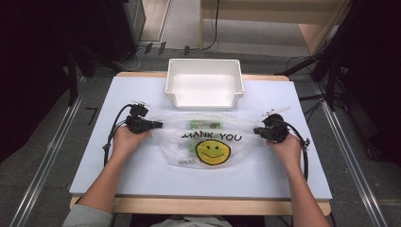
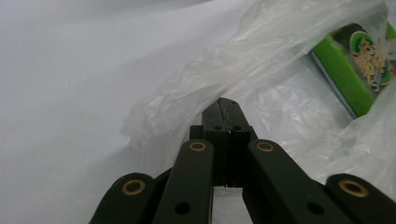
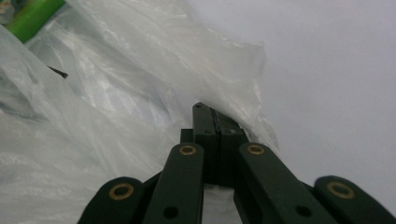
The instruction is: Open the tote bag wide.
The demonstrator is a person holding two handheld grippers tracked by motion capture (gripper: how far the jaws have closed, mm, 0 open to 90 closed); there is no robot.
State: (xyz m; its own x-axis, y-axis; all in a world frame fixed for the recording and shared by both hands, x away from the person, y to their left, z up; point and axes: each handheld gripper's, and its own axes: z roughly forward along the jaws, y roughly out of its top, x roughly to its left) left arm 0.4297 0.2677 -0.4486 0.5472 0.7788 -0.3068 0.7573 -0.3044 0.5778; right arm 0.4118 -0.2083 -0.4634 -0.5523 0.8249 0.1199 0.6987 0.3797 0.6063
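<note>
Clear plastic bag [image 1: 208,142] lies flat mid-bench [image 1: 142,175], long axis running left-right between my two hands. Print faces up and reads upright from my side: "THANK YOU" in black, with the first letter partly lost in a fold, and a yellow smiley face [image 1: 213,152] below it. Small dark print at the bag's near-left corner, too small to read.

Inside the bag, at the far edge, a green packet [image 1: 206,125] lies flat. Left claw view shows its round logo, lettering blurred, can't read it.

My left claw [image 1: 156,125] is closed on the bag's left edge, film pinched between the jaws, pointing right. My right claw [image 1: 257,131] is closed on the bag's right edge, also on film, pointing left. Both sit low on the bench, bag stretched loosely between them.

White open bin [image 1: 204,83] at the far edge of the bench, just beyond the bag, not touching it as far as I can tell.
</note>
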